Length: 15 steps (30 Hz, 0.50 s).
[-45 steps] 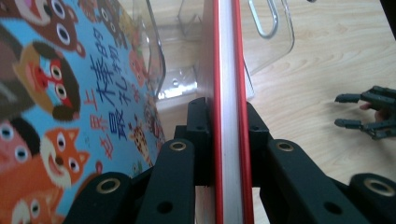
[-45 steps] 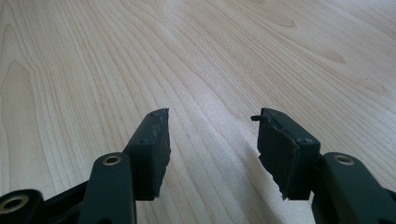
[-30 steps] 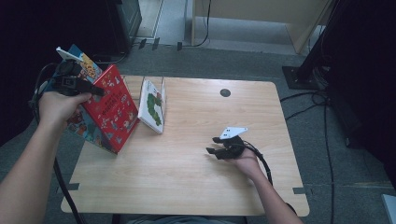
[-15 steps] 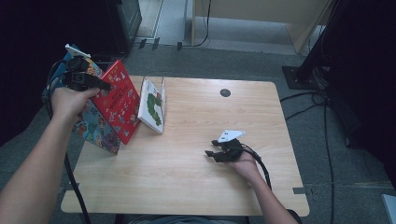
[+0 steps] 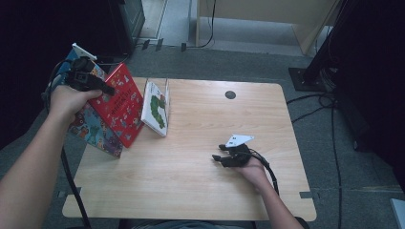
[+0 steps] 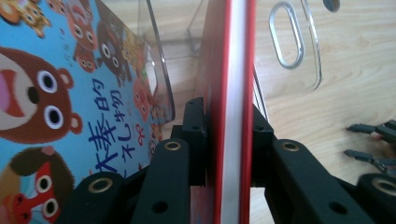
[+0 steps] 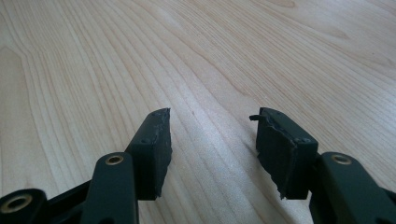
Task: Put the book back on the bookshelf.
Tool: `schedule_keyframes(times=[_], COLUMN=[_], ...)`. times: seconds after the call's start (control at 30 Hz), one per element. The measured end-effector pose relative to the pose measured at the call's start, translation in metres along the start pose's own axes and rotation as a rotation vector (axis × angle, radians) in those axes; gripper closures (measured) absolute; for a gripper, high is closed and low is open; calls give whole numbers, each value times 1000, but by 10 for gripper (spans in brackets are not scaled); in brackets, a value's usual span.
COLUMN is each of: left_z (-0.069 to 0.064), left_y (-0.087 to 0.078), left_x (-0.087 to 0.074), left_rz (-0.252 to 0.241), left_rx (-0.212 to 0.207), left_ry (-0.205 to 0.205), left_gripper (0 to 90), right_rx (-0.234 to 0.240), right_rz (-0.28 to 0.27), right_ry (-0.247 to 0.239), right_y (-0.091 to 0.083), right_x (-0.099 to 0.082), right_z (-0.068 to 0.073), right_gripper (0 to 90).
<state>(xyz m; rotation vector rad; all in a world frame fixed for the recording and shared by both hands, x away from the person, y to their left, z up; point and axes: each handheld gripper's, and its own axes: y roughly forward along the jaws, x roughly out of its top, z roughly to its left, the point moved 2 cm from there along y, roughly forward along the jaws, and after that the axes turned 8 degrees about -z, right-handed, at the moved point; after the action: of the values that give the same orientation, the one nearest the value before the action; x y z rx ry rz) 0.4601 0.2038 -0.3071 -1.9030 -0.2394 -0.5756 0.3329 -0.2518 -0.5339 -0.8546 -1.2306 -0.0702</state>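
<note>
The left claw (image 5: 98,85) pinches the top edge of a red picture book (image 5: 119,102), which stands tilted at the left edge of the table (image 5: 200,191), its lower edge on the wood. In the left gripper view the pads sit on either side of the red cover and the white page block (image 6: 232,93), though the jaws have just been easing apart, so the grip looks light. Behind the red book, on the person's left, leans a blue picture book with cartoon bears (image 6: 51,93). To its right, close by, stands a white book with a green caterpillar on its cover (image 5: 156,107), held upright in a clear acrylic book stand (image 6: 299,42).

The right claw (image 5: 220,153) rests low over bare wood towards the right of the table, well apart from the books. Its jaws are spread, with only wood grain between the pads (image 7: 154,149).

The step in hand looks like shelving: the red book is being brought to the clear stand to sit beside the caterpillar book. The next move calls for tipping the red book upright, sliding its lower edge into the slot between the stand's dividers and letting go only once it leans steadily. The blue book behind may slump when the red one leaves it, so the idle right claw could steady it.
</note>
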Motion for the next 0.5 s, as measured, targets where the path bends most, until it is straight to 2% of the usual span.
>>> schedule_keyframes(times=[0.07, 0.13, 0.27, 0.5], left_z=[0, -1, 3, 6], left_y=[3, 3, 3, 0], left_x=[0, 1, 3, 10], left_rz=[10, 5, 13, -32], left_rx=[-2, 24, 13, 30], left_ry=[3, 0, -46, -79], left_gripper=[753, 774, 796, 799], right_rx=[1, 1, 0, -3], right_rz=[1, 1, 4, -2], right_ry=[0, 0, 0, -13], right_y=[0, 0, 0, -1], right_x=[0, 0, 0, -1], right_z=[0, 0, 0, -1], right_gripper=[453, 454, 453, 452])
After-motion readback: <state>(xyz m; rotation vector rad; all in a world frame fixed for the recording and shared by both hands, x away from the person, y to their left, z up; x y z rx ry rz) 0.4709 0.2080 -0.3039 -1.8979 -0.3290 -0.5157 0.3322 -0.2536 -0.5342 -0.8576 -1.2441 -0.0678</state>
